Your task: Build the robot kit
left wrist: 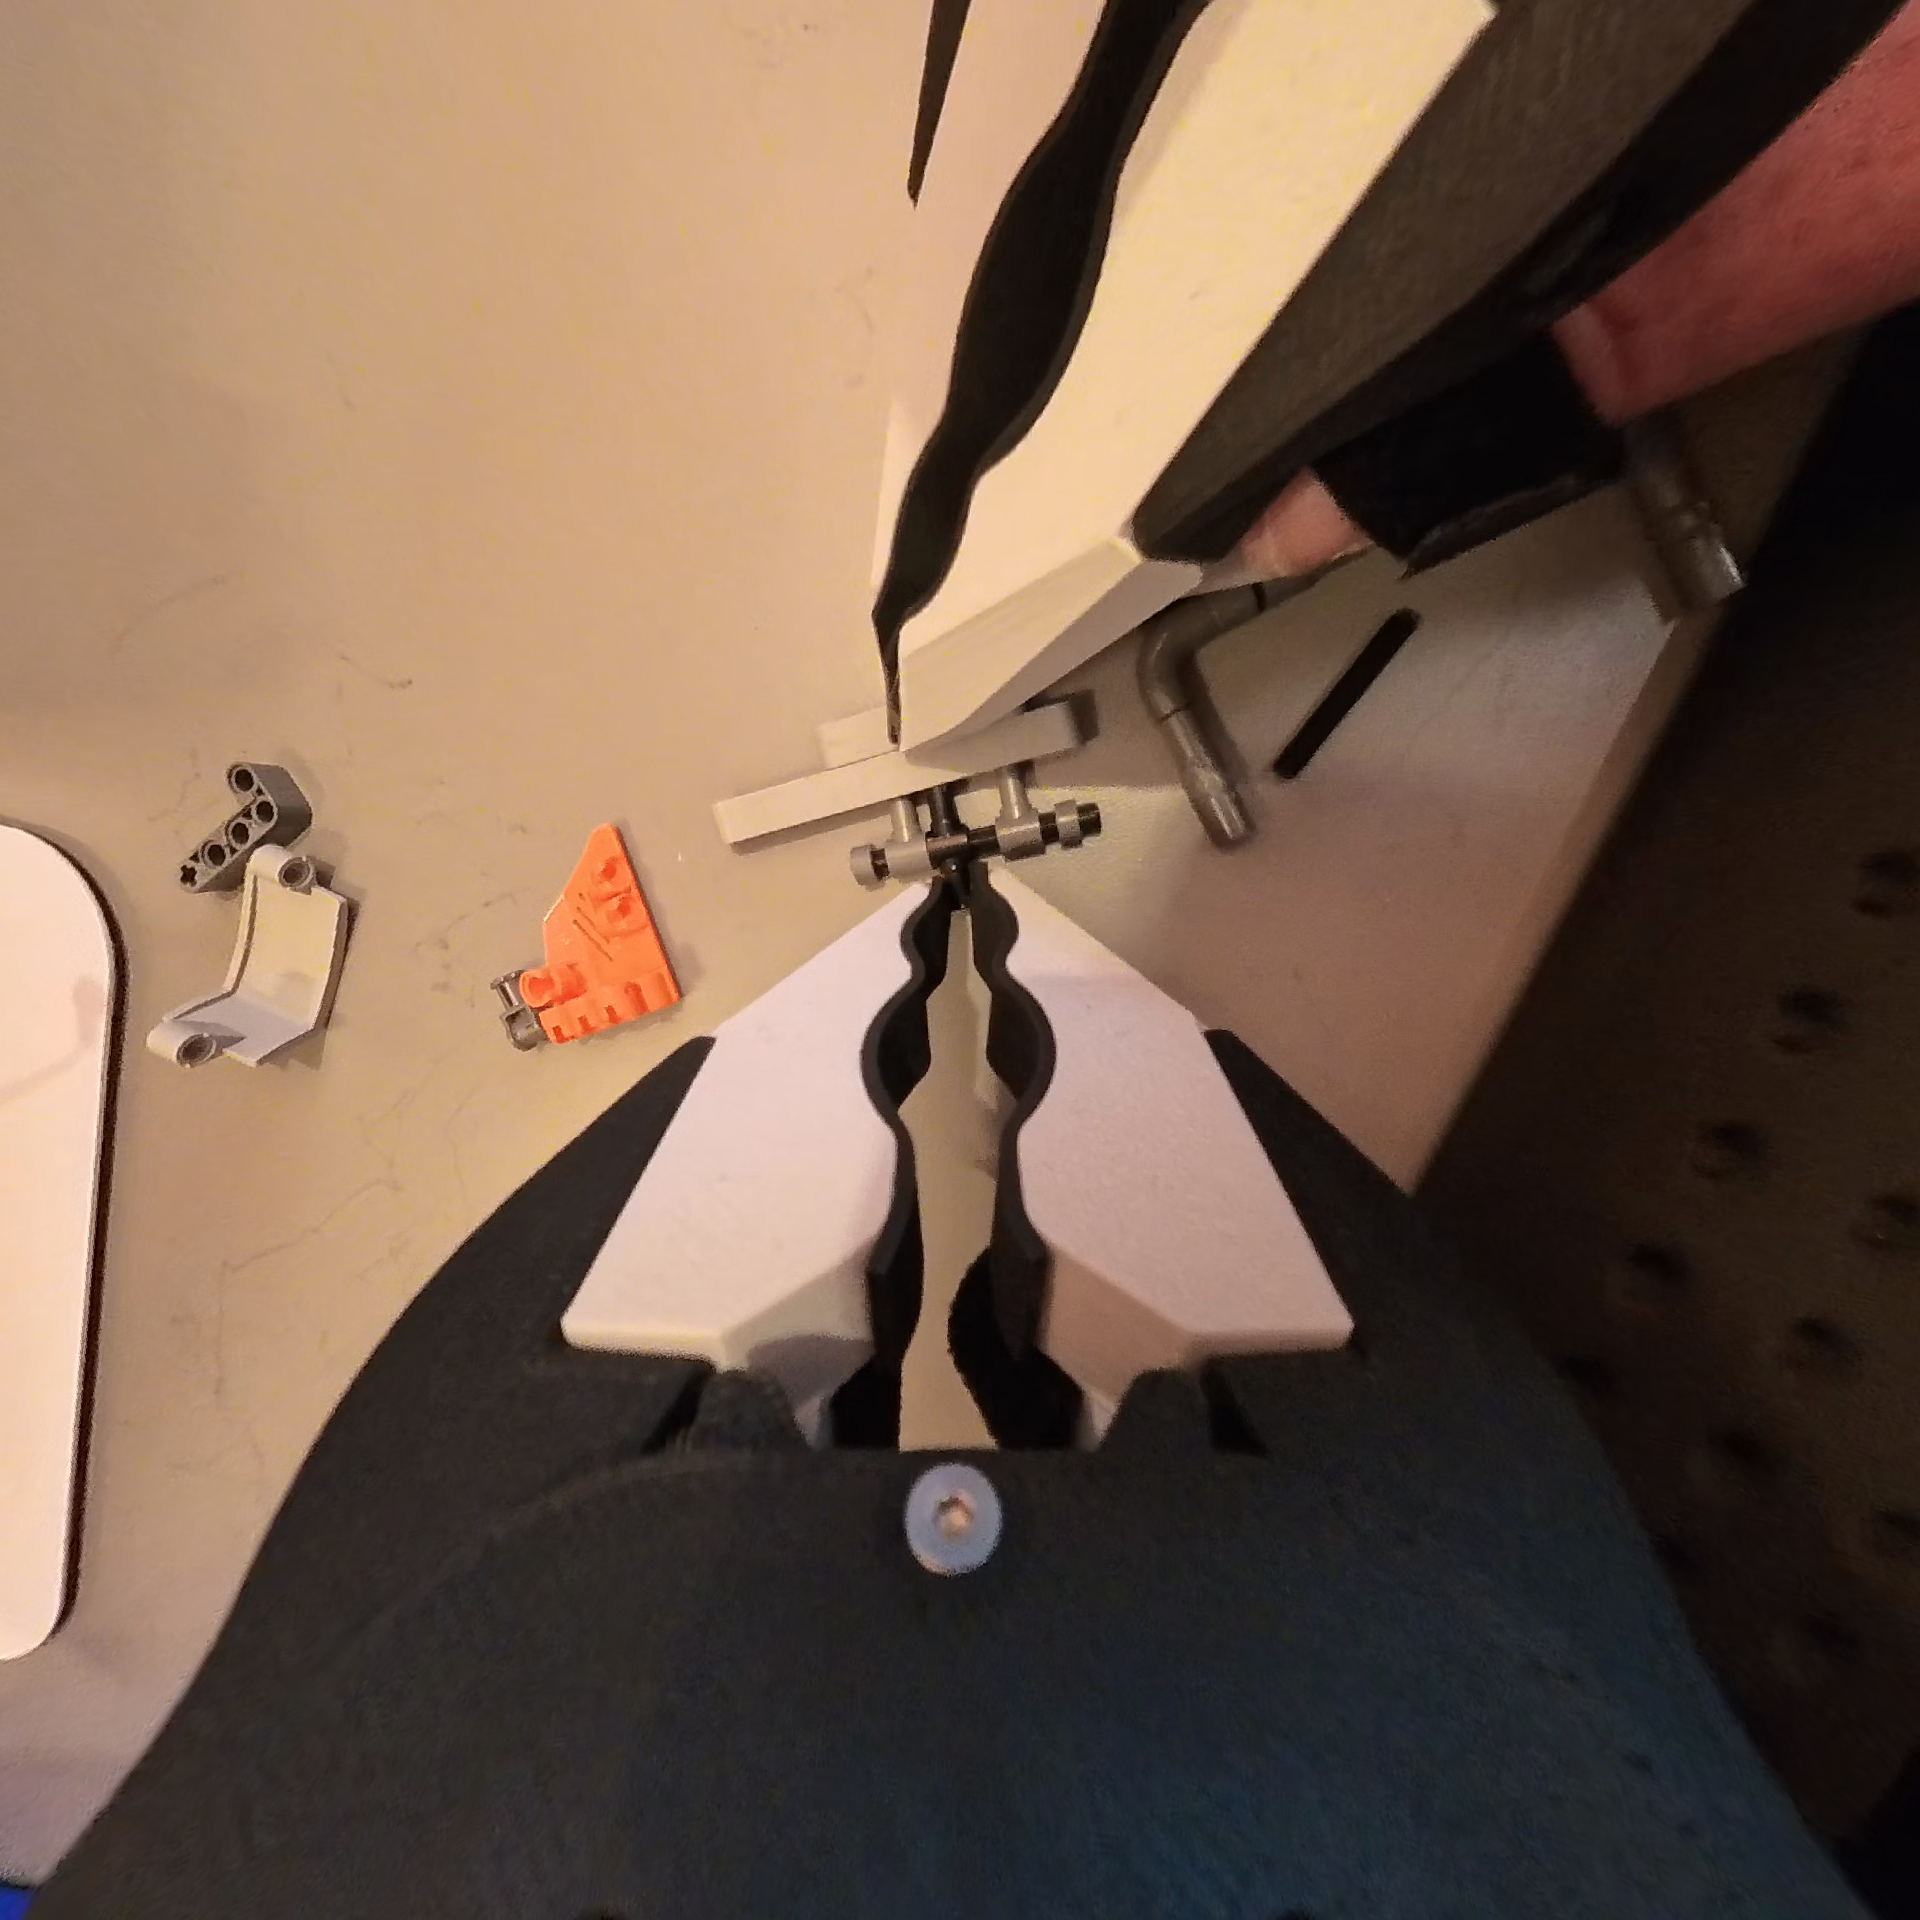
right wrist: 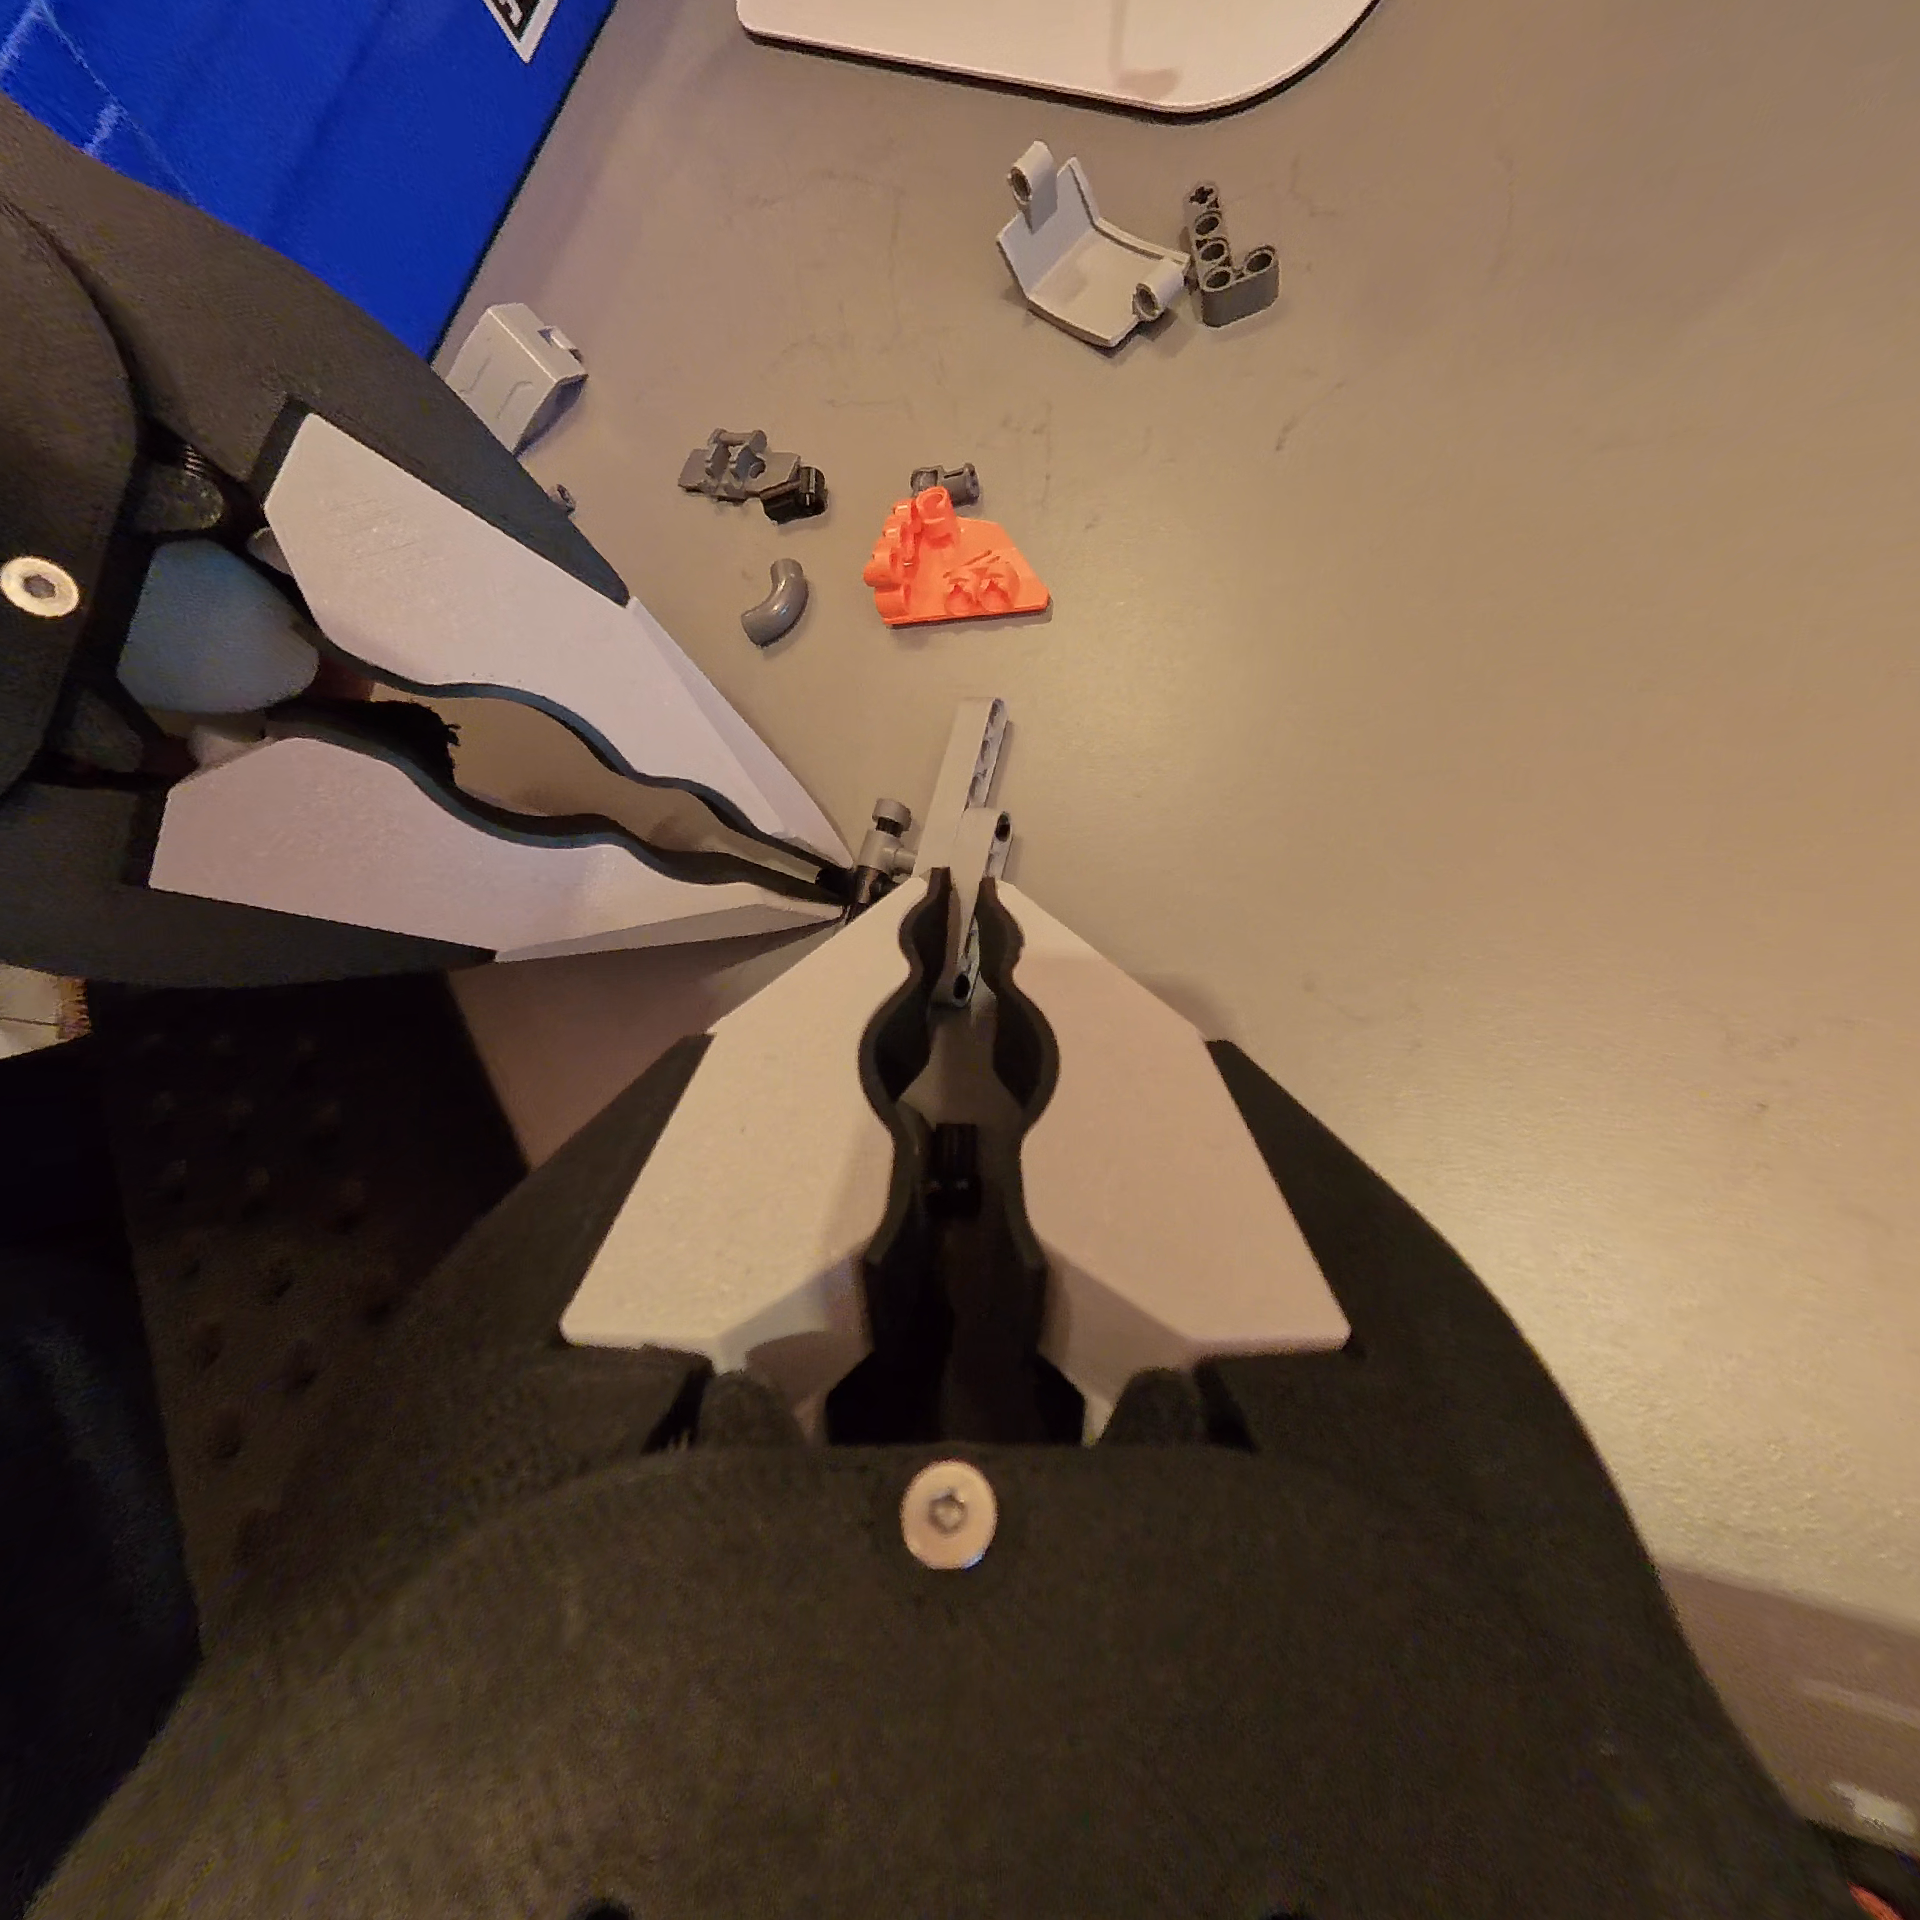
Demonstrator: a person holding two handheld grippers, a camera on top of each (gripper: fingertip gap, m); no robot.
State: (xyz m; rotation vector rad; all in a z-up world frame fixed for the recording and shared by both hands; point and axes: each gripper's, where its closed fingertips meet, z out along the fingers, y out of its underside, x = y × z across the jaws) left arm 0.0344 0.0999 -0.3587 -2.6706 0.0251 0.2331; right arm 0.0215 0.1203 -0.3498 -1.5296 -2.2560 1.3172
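My left gripper [left wrist: 961, 899] is shut on the black middle part of a small assembly of grey connectors on a black axle [left wrist: 1023, 831]. My right gripper [right wrist: 961, 883] is shut on a light grey beam assembly [right wrist: 971, 769] and holds it just above the table. The connector assembly [right wrist: 888, 831] sits against the beam's side. In the left wrist view the right gripper [left wrist: 891, 717] comes down from the top right over the beam [left wrist: 790, 810]. In the right wrist view the left gripper [right wrist: 842, 888] comes in from the left, tip to tip with the right one.
On the beige table lie an orange plate [left wrist: 608, 935] [right wrist: 951, 577], a light grey curved panel [left wrist: 265, 971] [right wrist: 1081, 260], a dark grey L-beam [left wrist: 244, 816] [right wrist: 1231, 260], bent grey tubes [left wrist: 1195, 727], a grey elbow [right wrist: 774, 608], a connector cluster [right wrist: 748, 478] and a white board [right wrist: 1039, 42]. The grippers are tip to tip, or close to it. From either gripper's tips it is about 7 cm to the orange plate [right wrist: 951, 577]. Look for it in the left wrist view [left wrist: 610, 941] too.
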